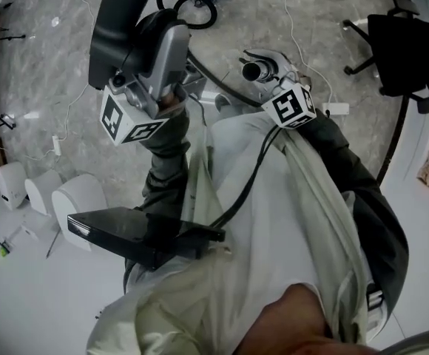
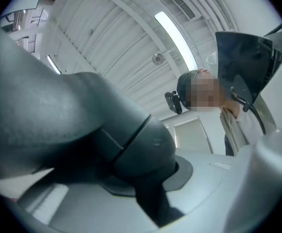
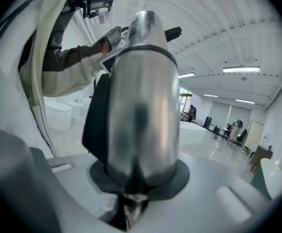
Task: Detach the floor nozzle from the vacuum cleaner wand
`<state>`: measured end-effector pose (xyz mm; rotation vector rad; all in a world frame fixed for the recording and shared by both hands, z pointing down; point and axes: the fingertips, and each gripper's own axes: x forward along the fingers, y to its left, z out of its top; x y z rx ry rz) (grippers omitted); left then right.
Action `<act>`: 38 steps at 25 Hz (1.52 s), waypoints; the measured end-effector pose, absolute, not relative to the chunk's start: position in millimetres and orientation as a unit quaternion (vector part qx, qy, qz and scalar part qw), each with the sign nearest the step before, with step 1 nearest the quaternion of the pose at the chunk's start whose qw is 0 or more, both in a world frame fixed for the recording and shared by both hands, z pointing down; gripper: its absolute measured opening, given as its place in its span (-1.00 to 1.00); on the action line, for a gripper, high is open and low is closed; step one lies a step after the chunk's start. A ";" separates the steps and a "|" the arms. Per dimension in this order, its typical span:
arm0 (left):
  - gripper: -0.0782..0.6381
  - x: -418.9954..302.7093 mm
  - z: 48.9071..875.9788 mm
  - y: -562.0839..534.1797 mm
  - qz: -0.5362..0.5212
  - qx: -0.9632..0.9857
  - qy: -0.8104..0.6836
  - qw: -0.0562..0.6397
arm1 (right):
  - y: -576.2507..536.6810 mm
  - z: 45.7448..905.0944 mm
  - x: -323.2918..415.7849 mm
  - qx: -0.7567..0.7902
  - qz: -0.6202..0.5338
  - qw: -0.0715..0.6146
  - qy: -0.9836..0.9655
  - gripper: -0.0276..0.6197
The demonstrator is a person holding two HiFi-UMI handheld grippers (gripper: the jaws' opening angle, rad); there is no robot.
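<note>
In the head view my left gripper (image 1: 144, 76) is raised at upper left and shut on the dark grey floor nozzle (image 1: 122, 28). The nozzle's rounded neck (image 2: 82, 125) fills the left gripper view between the jaws of that gripper (image 2: 146, 198). My right gripper (image 1: 272, 69) is shut on the silver wand (image 3: 141, 106), seen standing up from its jaws (image 3: 131, 198). The wand's open end (image 1: 252, 71) shows bare, apart from the nozzle and to its right.
The vacuum body with looped black hose (image 1: 196, 2) lies on the marble floor at the top. Low white rounded fixtures (image 1: 78, 198) stand at left, a black office chair (image 1: 396, 43) at upper right. A black box (image 1: 133, 231) hangs at the person's chest.
</note>
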<state>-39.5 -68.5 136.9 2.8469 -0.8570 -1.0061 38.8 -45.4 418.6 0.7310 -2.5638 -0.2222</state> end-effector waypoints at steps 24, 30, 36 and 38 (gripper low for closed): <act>-0.58 -69.8 190.7 -42.9 -0.463 0.826 -0.264 0.183 | -15.9 337.2 29.3 0.054 -0.118 0.425 -0.896 -0.64; -0.58 -59.0 169.0 -29.2 -0.456 0.846 -0.220 0.169 | 15.4 388.1 -3.4 -0.002 -0.111 0.458 -0.882 -0.62; -0.58 -47.7 165.4 -20.9 -0.404 0.879 -0.223 0.118 | 13.9 396.9 -2.7 -0.012 -0.076 0.480 -0.874 -0.61; -0.58 -40.9 162.3 -19.1 -0.374 0.894 -0.232 0.086 | 13.7 399.2 -3.7 -0.015 -0.072 0.489 -0.869 -0.60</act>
